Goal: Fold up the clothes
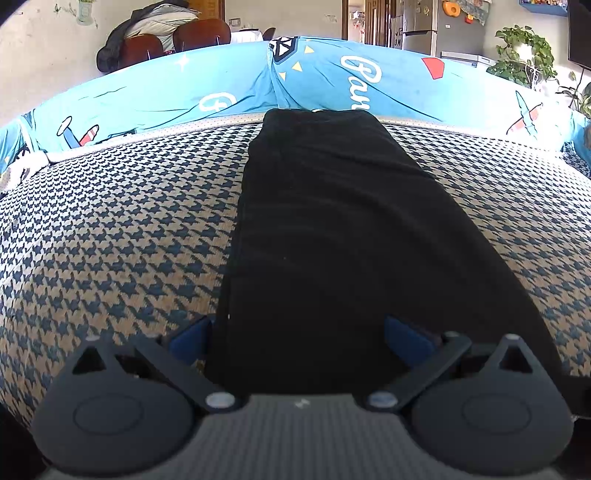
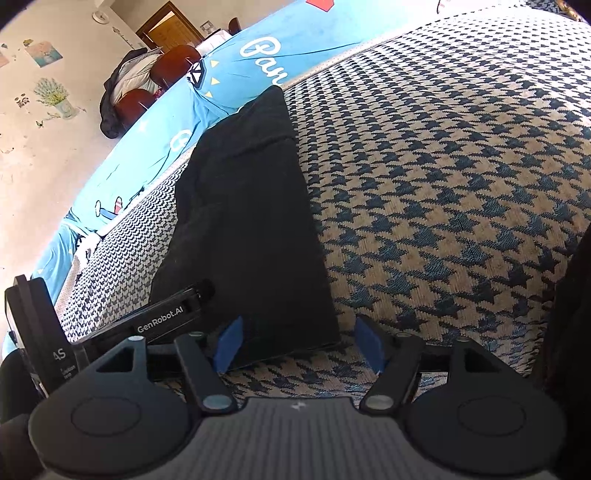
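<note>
A black garment (image 1: 332,229) lies folded into a long strip on the houndstooth cover (image 1: 110,240), running from my left gripper to the far edge. My left gripper (image 1: 299,338) is open, its blue pads (image 1: 192,338) wide apart over the strip's near end. In the right wrist view the same garment (image 2: 247,221) lies left of centre. Its near right corner sits between the spread blue pads (image 2: 369,345) of my right gripper (image 2: 300,345), which is open and not pressing on the cloth. The left gripper (image 2: 201,290) rests on the garment's near left edge.
A light blue printed sheet (image 1: 166,92) rises along the far edge of the cover. Behind it are brown chairs with a dark coat (image 1: 155,40), a fridge (image 1: 421,26) and a potted plant (image 1: 524,55). Bare houndstooth cover (image 2: 461,166) stretches right of the garment.
</note>
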The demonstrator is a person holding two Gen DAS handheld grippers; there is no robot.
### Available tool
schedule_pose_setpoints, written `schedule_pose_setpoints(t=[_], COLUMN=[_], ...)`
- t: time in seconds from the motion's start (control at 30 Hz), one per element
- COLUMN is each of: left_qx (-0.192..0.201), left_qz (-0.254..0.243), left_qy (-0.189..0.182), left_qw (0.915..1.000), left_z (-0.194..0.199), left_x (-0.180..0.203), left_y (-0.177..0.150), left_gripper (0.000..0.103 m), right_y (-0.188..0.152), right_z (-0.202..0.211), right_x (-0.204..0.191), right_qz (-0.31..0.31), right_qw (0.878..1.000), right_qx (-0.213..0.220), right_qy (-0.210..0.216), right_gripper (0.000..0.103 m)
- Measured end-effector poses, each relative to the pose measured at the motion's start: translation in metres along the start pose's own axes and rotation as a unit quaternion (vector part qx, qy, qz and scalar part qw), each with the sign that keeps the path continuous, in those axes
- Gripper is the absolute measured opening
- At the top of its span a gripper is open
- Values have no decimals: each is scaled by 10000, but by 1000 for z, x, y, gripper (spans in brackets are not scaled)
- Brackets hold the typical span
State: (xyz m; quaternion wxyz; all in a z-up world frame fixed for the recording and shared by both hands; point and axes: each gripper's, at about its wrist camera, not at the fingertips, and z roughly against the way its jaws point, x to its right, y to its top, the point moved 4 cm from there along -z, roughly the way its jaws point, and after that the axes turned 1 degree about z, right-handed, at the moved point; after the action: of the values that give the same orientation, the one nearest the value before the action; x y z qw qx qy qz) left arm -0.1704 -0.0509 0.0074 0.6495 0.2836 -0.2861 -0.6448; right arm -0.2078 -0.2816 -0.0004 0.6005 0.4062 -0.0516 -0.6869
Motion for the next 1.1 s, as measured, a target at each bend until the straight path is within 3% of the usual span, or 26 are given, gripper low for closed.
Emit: schedule_pose_setpoints(t=[0.87, 1.1], left_qx=[46, 90], left_qz=[162, 207], left_qy=[86, 157], left_qw=[9998, 9996], left_z=[10, 12], left_x=[-3, -7], left_y=[2, 3], left_gripper=[103, 103], right_y=[3, 1], right_z=[-6, -2], right_x=[-19, -22], right_qz=[628, 935], right_qw=[9977, 9948], right_qx=[215, 279], right_qy=[-121, -299], right_gripper=[68, 76])
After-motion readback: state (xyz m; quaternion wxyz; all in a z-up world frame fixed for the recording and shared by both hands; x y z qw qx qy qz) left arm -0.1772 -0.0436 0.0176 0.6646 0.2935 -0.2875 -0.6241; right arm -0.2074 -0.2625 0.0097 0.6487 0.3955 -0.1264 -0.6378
